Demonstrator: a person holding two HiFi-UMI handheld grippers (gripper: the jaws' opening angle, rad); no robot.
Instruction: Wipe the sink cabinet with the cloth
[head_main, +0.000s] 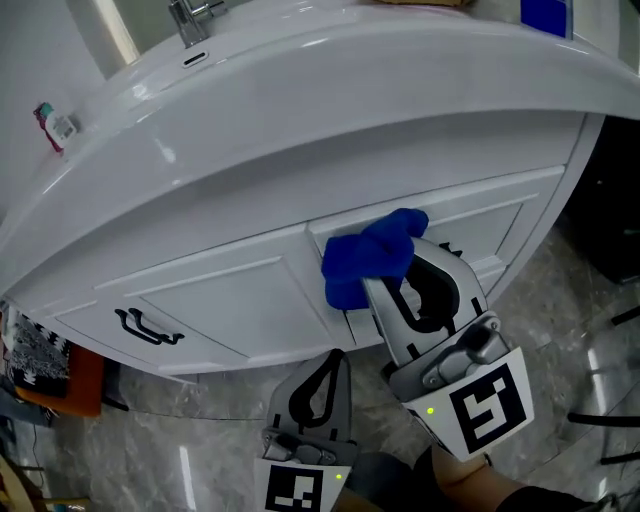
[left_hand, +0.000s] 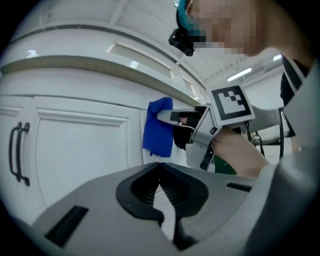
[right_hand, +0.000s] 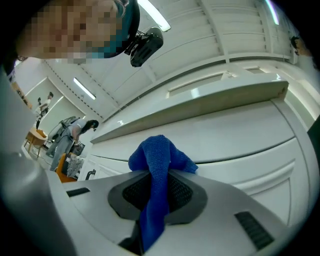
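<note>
- One blue cloth (head_main: 368, 262), clamped in my right gripper (head_main: 400, 285) and pressed to the white sink cabinet (head_main: 240, 300) front at the door seam.
- My left gripper (head_main: 330, 365): jaws together, nothing between them, held low.
- One black door handle (head_main: 148, 328) counted.
- Only the left gripper view shows the cloth hanging down the panel.

Floor (head_main: 200, 460): glossy grey marbled tile; the white sink cabinet (head_main: 230, 300) stands on it.
Basin top (head_main: 300, 65): chrome faucet (head_main: 190, 20); a blue item (head_main: 545, 12), possibly a box.
</note>
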